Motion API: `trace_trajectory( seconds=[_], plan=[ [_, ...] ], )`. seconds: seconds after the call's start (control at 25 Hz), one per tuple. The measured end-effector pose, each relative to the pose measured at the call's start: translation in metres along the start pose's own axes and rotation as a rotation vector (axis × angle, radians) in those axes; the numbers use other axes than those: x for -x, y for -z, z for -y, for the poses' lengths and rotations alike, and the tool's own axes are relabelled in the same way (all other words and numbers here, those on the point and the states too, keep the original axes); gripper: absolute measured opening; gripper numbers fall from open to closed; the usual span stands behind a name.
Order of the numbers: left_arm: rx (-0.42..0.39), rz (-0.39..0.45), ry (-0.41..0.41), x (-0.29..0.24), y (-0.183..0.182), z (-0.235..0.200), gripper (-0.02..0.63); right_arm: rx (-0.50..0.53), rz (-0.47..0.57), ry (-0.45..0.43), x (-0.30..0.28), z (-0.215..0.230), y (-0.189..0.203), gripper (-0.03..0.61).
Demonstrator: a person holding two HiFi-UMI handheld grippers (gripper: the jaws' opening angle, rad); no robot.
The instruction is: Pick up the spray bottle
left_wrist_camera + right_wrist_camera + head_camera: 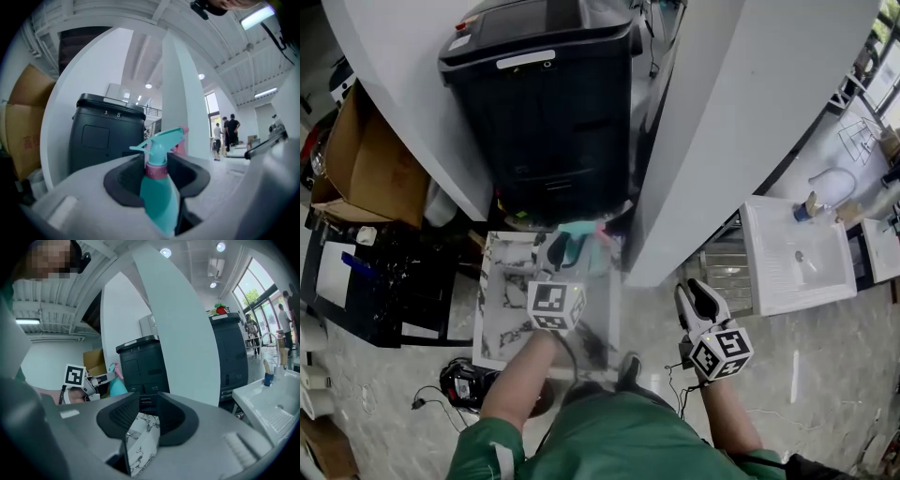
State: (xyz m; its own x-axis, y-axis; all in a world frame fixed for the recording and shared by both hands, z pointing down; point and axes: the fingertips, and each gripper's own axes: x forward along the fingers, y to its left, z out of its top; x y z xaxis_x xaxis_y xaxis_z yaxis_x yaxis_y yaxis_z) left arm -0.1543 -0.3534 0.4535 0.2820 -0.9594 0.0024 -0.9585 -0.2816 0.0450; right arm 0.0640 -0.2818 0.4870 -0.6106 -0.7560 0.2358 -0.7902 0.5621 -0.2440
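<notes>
The teal spray bottle [577, 238] with a pink collar hangs above the marble-topped table [502, 319], and my left gripper [567, 255] is shut on its body. In the left gripper view the spray bottle [159, 199] stands upright between the dark pads, its trigger head pointing left, with my left gripper [157, 174] closed round it. My right gripper [701, 295] is off to the right over the floor, beside the white pillar, open and holding nothing. The right gripper view shows my right gripper [147, 417] with a corner of the marble table [140, 446] visible through its gap.
A black printer [544, 103] stands behind the table between a curved white wall and a white pillar [722, 122]. A cardboard box [366, 159] sits at the left, a white sink [797, 253] at the right. Cables lie on the floor [441, 398]. People [229, 129] stand far off.
</notes>
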Motion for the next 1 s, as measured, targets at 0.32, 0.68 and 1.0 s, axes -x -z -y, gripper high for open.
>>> trace_trajectory(
  seconds=[0.32,0.68,1.0],
  plan=[
    [-0.004,0.051,-0.014,0.020,-0.033,0.004,0.146,0.024,0.062,-0.027,0.004,-0.012,-0.023,0.110],
    [0.004,0.149,-0.011,0.043,-0.089,0.011,0.146,0.024,0.123,-0.020,0.004,-0.017,-0.053,0.067],
    [-0.003,0.217,0.001,0.059,-0.128,0.022,0.146,0.064,0.156,-0.051,0.006,-0.029,-0.067,0.067]
  ],
)
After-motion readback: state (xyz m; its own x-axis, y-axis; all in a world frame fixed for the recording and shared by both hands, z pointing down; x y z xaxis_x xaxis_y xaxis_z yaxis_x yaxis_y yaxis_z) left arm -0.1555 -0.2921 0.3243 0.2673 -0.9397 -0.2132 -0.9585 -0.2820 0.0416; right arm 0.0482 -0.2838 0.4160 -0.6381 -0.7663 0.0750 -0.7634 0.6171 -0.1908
